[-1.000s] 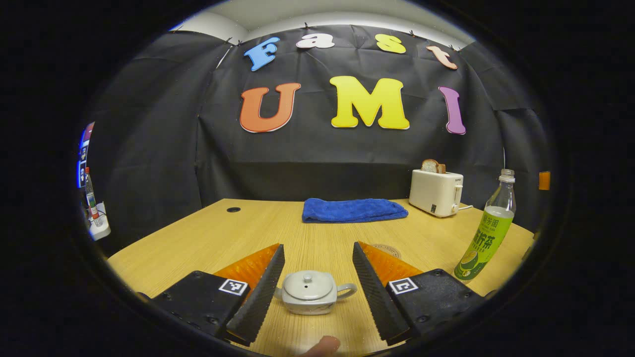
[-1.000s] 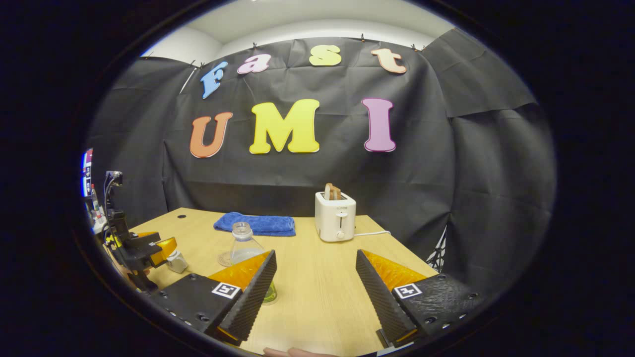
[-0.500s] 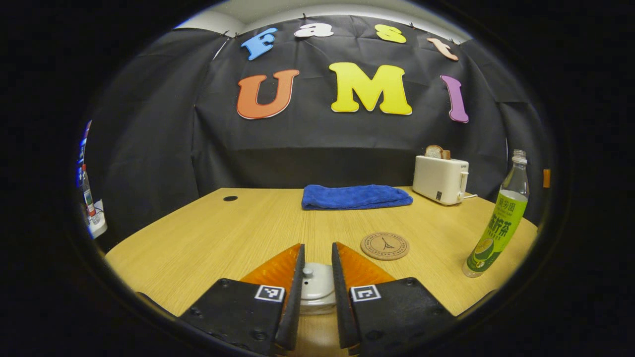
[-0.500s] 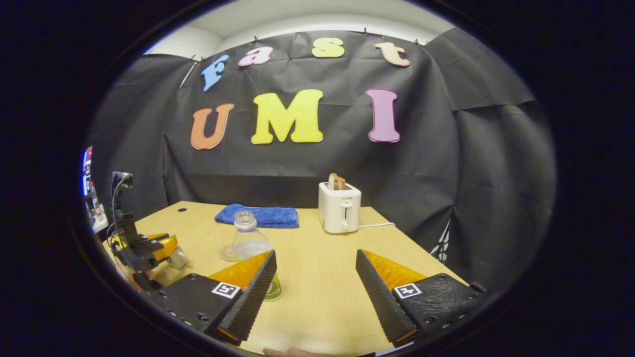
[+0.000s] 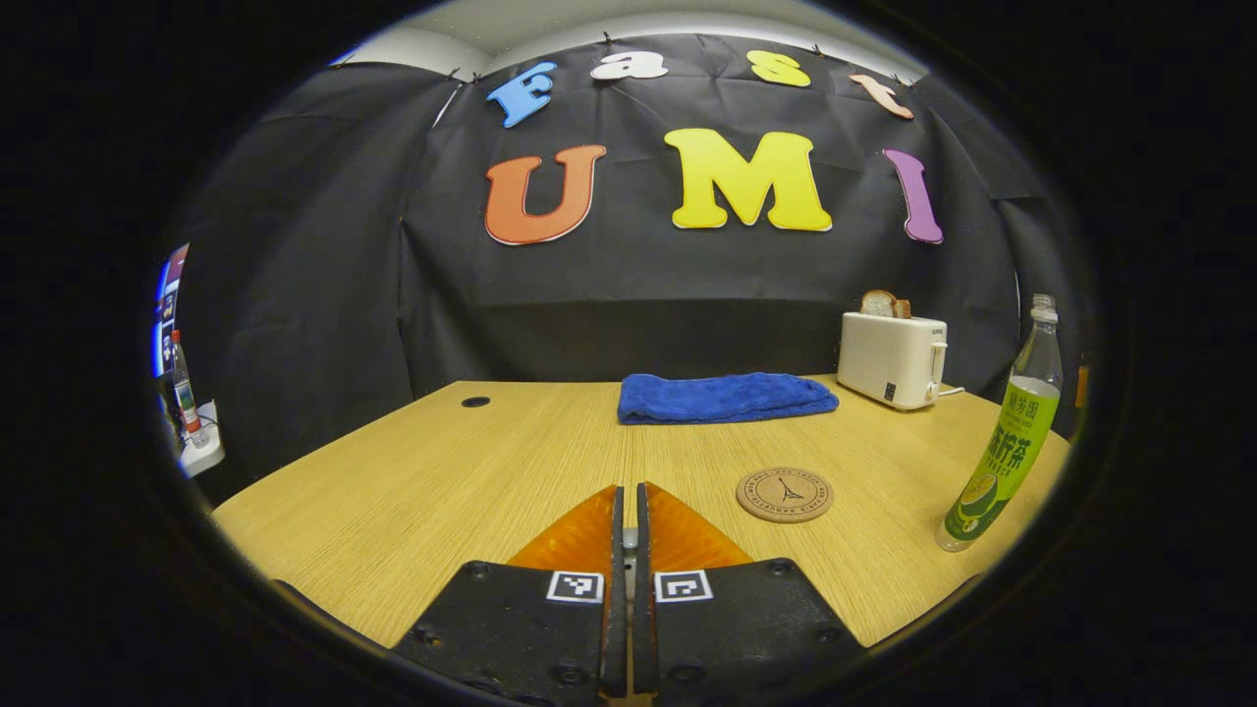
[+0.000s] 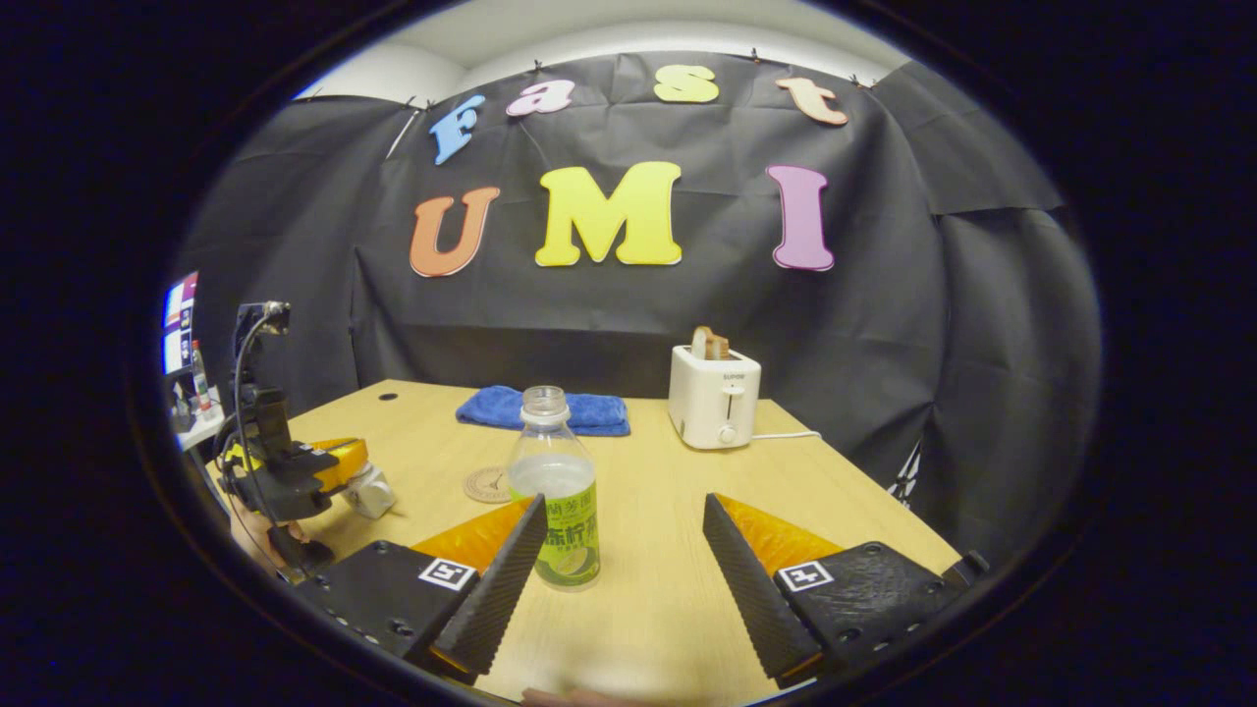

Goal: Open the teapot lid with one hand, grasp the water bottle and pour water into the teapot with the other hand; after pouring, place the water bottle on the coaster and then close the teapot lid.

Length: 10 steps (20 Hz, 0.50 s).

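Note:
My left gripper is shut down to a thin slit, and a sliver of the grey teapot lid knob shows pinched between its fingers. In the right gripper view the left gripper sits on top of the pale teapot at the table's left. The water bottle, clear with a green label and no cap, stands upright just ahead of my open right gripper, beside its left finger and apart from it. The same water bottle stands at far right in the left gripper view. A round cork coaster lies flat between teapot and bottle.
A folded blue towel lies at the back of the wooden table. A white toaster with bread in it stands at the back right, its cord trailing right. A hand holds the left gripper at the table's left edge.
The left gripper went from wide open around the teapot to shut on the lid knob. The right gripper swung left, so the bottle now stands nearer its centre line.

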Available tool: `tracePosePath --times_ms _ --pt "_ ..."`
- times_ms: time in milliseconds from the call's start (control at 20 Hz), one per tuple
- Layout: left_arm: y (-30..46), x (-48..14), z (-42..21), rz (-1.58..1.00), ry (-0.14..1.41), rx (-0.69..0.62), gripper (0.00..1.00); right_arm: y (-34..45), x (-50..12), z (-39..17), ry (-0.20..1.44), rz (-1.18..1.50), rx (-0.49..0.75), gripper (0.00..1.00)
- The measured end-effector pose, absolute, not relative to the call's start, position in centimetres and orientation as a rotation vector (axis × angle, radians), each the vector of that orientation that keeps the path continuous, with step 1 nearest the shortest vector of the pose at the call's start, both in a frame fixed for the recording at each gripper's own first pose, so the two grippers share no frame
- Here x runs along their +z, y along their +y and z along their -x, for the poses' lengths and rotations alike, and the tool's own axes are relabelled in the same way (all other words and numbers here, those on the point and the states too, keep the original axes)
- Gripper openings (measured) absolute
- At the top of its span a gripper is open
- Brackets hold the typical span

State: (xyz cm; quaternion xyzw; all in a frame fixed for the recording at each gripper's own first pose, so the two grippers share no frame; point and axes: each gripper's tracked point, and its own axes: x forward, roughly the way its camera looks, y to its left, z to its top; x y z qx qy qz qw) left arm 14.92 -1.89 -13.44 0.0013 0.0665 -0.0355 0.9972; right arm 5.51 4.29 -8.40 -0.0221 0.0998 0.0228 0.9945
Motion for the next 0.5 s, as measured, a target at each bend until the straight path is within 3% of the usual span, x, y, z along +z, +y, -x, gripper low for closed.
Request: tracePosePath --times_ms 200,500 --pt "-1.9 -10.5 -14.1 0.007 0.053 -0.067 0.05 5.4 -9.1 -6.0 0.193 0.030 0.071 0.96" --pt "-1.0 -8.3 -11.2 0.002 0.078 -0.071 0.05 8.5 -11.7 -7.8 0.185 0.028 0.126 0.98"
